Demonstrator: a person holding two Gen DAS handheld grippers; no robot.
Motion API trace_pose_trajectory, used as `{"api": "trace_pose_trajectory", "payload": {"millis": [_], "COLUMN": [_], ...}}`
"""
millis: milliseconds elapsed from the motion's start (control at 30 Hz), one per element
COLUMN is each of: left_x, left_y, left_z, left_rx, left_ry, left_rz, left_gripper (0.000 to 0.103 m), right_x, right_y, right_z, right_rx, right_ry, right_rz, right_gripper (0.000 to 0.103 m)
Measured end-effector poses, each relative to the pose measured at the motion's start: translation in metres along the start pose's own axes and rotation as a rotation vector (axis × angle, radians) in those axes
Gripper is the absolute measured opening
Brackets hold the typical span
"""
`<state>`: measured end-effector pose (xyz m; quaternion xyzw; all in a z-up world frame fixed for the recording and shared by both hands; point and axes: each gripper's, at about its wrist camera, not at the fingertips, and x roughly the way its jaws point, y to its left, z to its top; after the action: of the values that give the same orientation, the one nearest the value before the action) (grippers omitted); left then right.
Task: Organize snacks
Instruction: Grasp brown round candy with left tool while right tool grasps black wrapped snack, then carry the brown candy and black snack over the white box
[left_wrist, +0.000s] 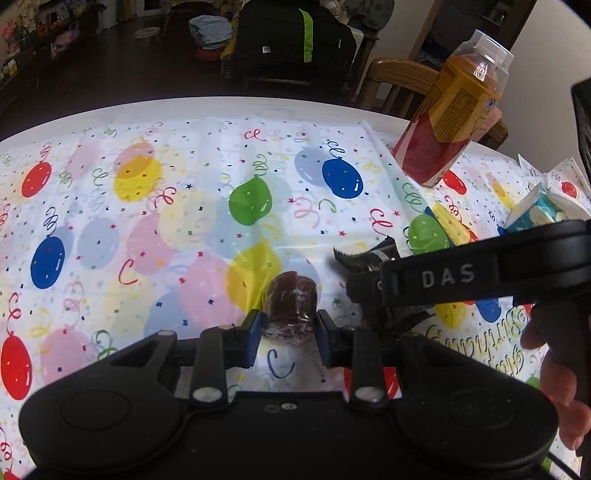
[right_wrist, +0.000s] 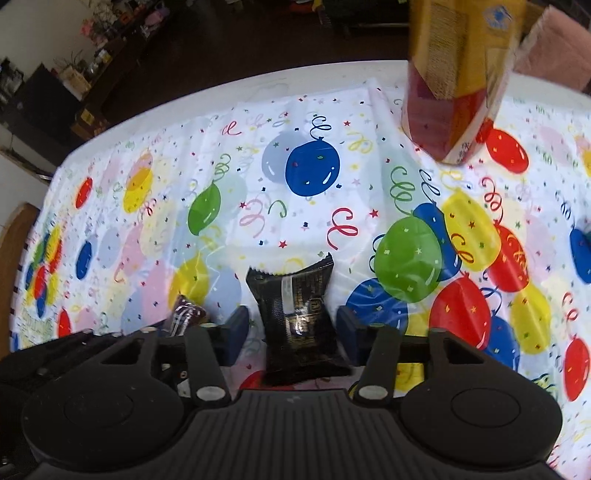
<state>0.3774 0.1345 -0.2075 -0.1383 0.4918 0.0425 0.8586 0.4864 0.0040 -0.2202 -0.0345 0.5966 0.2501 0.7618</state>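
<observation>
Balloon-print tablecloth (left_wrist: 147, 206) before dim, cluttered room.

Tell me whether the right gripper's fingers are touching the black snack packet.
Apart. The right wrist view shows patterned tablecloth between the black snack packet and each of the fingers of the right gripper.

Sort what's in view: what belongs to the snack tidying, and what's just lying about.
Job: brown wrapped sweet between left gripper pads; black snack packet inside open right gripper; yellow-red drink bottle.
Lying about: tissue pack, balloon tablecloth, wooden chair.
</observation>
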Motion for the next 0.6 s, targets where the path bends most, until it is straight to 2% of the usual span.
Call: {"api": "trace_pose_trajectory", "payload": {"millis": [200, 400, 600], "left_x": [-0.007, -0.021, -0.051], "left_y": [-0.001, -0.003, -0.012], "left_z": [-0.004, -0.008, -0.014], "left_rx": [0.004, -0.005, 0.027], "left_ry": [0.003, 0.003, -0.017], "left_rz": [0.014, 0.014, 0.012], "left_gripper": [0.028, 0.028, 0.028], "right_x": [-0.006, -0.03, -0.067], "right_y": [0.002, 0.009, 0.013], "right_z": [-0.004, -0.011, -0.026], "right_rx": [-0.012, -0.031, -0.02], "right_ry": [-0.007, -0.027, -0.056], "right_rz": [-0.02, -0.02, 0.001], "right_gripper": [0.03, 0.028, 0.028]}}
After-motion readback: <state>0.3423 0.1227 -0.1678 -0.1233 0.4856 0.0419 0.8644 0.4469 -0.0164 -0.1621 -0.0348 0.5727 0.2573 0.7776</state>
